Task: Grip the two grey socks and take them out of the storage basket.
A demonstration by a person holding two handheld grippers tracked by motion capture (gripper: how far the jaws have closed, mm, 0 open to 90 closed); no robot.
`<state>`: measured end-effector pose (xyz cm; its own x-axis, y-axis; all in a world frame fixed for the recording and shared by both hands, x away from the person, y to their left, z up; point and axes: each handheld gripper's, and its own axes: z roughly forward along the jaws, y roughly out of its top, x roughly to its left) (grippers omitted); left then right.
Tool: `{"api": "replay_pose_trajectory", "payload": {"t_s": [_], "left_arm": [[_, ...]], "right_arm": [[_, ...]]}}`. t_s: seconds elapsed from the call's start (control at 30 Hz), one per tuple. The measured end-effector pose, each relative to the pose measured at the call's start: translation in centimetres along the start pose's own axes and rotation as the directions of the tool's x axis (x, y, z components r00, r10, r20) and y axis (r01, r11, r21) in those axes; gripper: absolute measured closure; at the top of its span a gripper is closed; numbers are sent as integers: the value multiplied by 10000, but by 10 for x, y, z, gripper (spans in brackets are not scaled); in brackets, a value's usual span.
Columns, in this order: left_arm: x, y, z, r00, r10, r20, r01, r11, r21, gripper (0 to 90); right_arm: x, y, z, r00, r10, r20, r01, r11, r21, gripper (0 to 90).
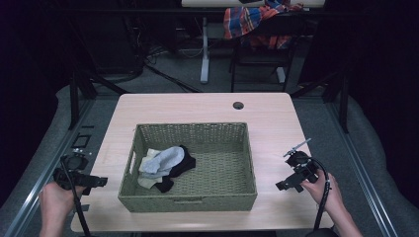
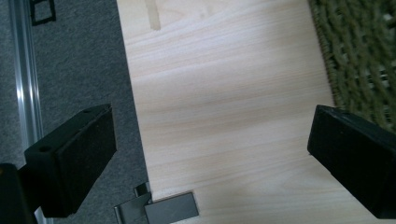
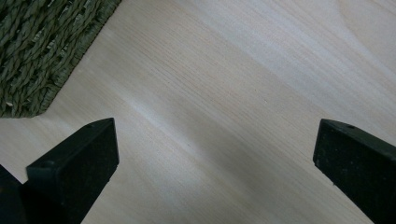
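Note:
A green woven basket (image 1: 197, 132) stands in the middle of the light wood table (image 1: 267, 113). Inside it, at its left, lies a small heap of socks (image 1: 165, 167): grey, cream and black. My left gripper (image 1: 99, 181) hovers at the table's left edge, left of the basket, open with nothing between its jaws; below it I see the table edge and the basket wall (image 2: 364, 56). My right gripper (image 1: 285, 185) stands open over bare wood right of the basket, whose corner (image 3: 42, 51) sits at its upper left.
A cable hole (image 1: 238, 105) sits near the table's far edge. Metal rails (image 1: 29, 197) run along the floor on both sides. A chair with a plaid cloth (image 1: 257, 22) stands behind the table. A metal bracket (image 2: 159, 209) is at the table's left edge.

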<state>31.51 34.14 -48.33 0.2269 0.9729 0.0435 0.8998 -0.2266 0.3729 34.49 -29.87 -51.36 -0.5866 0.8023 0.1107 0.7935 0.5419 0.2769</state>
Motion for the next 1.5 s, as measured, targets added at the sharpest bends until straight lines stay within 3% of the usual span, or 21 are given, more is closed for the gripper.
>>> {"api": "replay_pose_trajectory", "payload": {"t_s": [0.17, 0.33, 0.7, 0.8, 1.2, 1.33, 1.37, 1.5], "left_arm": [[-6, 9, -14, 10000, 67, -41, -69, 9986, -522, 1], [-15, 24, -29, 9999, 115, -24, -116, 9978, -652, 1], [-40, 58, -46, 9971, 696, 297, -659, 9918, -1099, 0], [-51, 67, -47, 9934, 1072, 400, -1019, 9879, -1168, 0], [-89, 98, -37, 9737, 2087, 910, -1987, 9741, -1077, 0], [-102, 108, -31, 9605, 2530, 1155, -2425, 9652, -975, 0], [-107, 113, -27, 9505, 2771, 1408, -2658, 9594, -942, 0], [-114, 117, -17, 9433, 2871, 1667, -2779, 9575, -770, 0]], "right_arm": [[-1, -1, 0, 9999, 55, -147, -56, 10000, -82, 4], [-1, -1, 0, 9998, 104, -171, -105, 9999, -95, 4], [-1, -1, 0, 9998, 116, -188, -118, 9999, -76, 7], [-1, -1, 1, 9997, 109, -200, -110, 9999, -58, 7], [-2, -1, 1, 9995, 135, -296, -135, 9999, 10, 7], [-3, -2, 1, 9995, 157, -272, -158, 9999, -32, 7], [-3, -2, 2, 9994, 162, -294, -164, 9999, -55, 7], [-3, -2, 2, 9997, 148, -197, -148, 9999, -14, 7]]}}
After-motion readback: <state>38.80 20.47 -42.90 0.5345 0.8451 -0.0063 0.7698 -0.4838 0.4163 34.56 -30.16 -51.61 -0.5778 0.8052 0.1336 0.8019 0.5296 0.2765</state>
